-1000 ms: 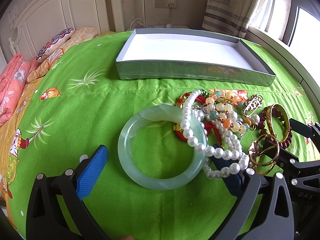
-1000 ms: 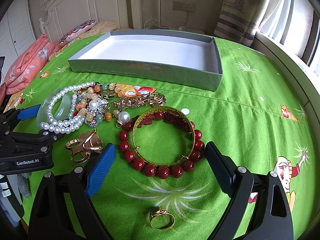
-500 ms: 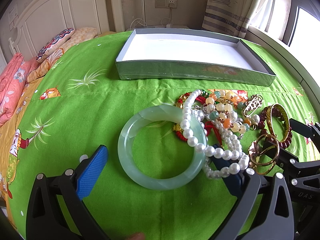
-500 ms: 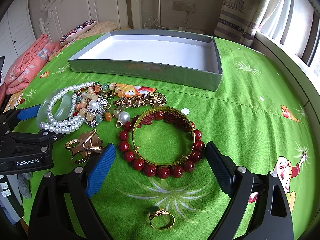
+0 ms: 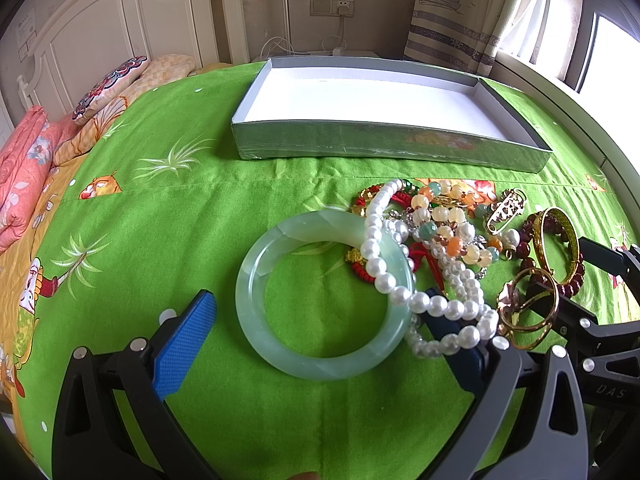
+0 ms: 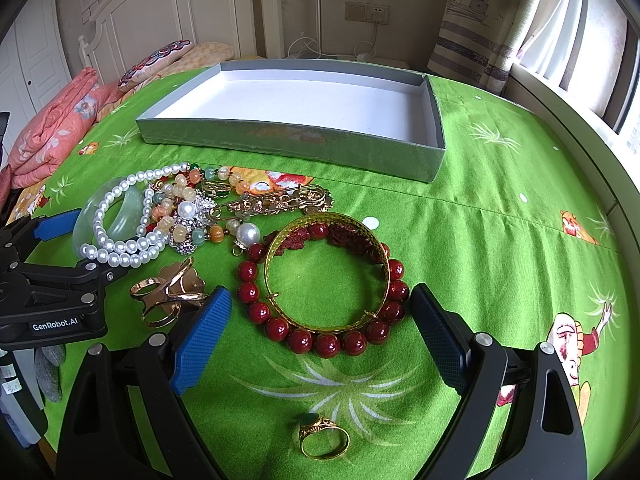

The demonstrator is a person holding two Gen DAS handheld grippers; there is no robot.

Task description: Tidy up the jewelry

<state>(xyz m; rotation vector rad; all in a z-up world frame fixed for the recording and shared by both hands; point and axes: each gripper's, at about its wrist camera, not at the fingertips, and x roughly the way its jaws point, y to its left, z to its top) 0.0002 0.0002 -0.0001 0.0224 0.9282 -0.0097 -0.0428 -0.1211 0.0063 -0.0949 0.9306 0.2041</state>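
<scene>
Left gripper (image 5: 324,336) spread, straddling jade bangle (image 5: 320,292); right gripper (image 6: 320,336) spread around red bead bracelet (image 6: 320,300); box (image 6: 280,140) at bed's far edge awaits.

A home bedroom: white headboard (image 5: 120,40), pillows (image 5: 108,88), curtains (image 5: 472,12).

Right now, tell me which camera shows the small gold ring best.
The right wrist view: the small gold ring lies whole and unobstructed on the green bedspread, near the bottom edge of the frame. The left wrist view does not show it at all.
</scene>
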